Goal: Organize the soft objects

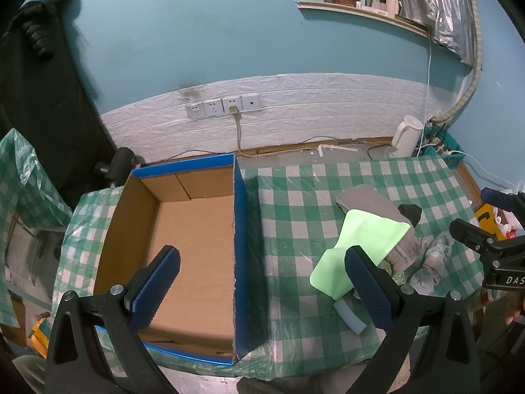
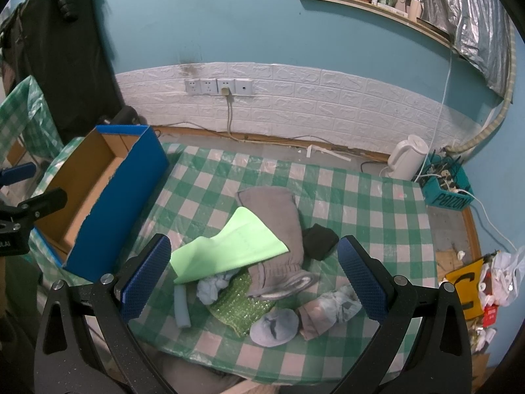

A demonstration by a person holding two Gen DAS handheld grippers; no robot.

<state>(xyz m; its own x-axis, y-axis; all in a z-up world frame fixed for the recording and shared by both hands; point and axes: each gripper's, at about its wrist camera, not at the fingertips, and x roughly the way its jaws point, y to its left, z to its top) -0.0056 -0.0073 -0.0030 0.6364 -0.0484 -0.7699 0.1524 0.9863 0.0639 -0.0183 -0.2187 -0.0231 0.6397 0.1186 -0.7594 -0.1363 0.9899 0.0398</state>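
A heap of soft things lies on the green checked tablecloth (image 2: 361,197): a light green cloth (image 2: 229,246) (image 1: 361,243), a grey garment (image 2: 279,216) (image 1: 370,200), a black sock (image 2: 320,239), a green mesh pad (image 2: 239,308), pale blue socks (image 2: 275,326) and a white foam tube (image 2: 182,305). An empty cardboard box with blue sides (image 1: 193,246) (image 2: 98,190) stands to the left. My left gripper (image 1: 262,282) is open, straddling the box's right wall. Open too, my right gripper (image 2: 254,272) hovers over the heap, holding nothing.
A white kettle (image 2: 408,161) and a teal basket of cables (image 2: 448,187) stand at the back right. Wall sockets (image 2: 218,87) with a plugged cord sit behind the table. Bags and a yellow item (image 2: 469,292) lie off the right edge.
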